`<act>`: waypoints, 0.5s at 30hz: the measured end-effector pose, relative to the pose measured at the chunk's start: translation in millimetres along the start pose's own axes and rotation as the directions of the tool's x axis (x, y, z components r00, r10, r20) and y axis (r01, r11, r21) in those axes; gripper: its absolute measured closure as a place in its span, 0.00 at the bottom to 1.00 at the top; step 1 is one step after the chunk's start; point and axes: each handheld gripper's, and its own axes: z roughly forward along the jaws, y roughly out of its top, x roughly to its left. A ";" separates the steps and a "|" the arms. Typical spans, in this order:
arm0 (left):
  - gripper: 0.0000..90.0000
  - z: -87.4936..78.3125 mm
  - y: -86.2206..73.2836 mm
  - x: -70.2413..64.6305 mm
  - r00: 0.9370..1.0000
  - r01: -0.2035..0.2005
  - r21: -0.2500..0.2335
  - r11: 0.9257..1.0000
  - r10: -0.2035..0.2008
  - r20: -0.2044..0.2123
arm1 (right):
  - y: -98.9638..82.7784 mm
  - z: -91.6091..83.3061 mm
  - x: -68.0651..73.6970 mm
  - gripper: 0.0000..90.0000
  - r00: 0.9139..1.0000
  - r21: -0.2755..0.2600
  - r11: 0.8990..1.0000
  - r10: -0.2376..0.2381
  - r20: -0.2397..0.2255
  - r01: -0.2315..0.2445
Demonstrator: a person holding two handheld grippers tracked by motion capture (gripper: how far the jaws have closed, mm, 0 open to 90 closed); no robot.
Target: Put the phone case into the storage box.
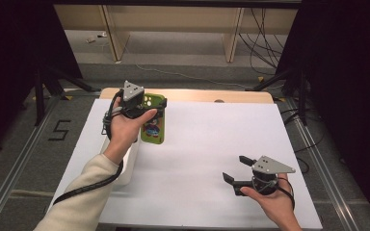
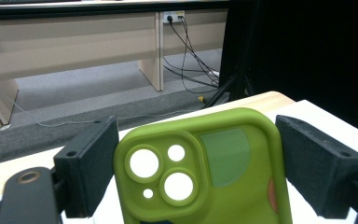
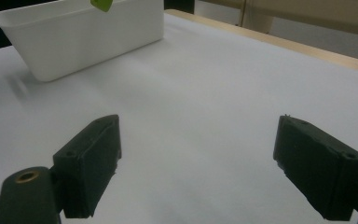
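Observation:
A green phone case (image 1: 153,126) with a cartoon print hangs above the table's left side, over the white sheet. My left gripper (image 1: 149,103) is shut on it near its camera end. In the left gripper view the case (image 2: 223,172) stands between the two black jaws, with its round camera holes facing me, and both pads (image 2: 93,168) press on its edges. My right gripper (image 1: 233,168) rests low at the table's front right, open, with only bare white sheet between its jaws (image 3: 198,154).
A white bin (image 1: 125,166) sits at the table's left, partly under the left forearm; the right gripper view has it (image 3: 88,32) far off. A white sheet (image 1: 212,134) covers the wooden table. Cables and desk legs lie on the floor beyond.

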 end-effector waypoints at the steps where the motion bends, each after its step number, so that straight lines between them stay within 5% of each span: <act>1: 0.18 -0.1 0.2 0.6 1.000 0.004 -0.003 1.000 -0.004 -0.001 | 0.0 0.1 0.0 0.18 1.000 0.000 1.000 0.000 -0.002 0.000; 15: 0.18 -1.5 1.4 6.6 1.000 0.011 -0.006 1.000 -0.011 -0.012 | -0.1 0.2 0.1 0.18 1.000 -0.001 1.000 0.000 0.000 0.000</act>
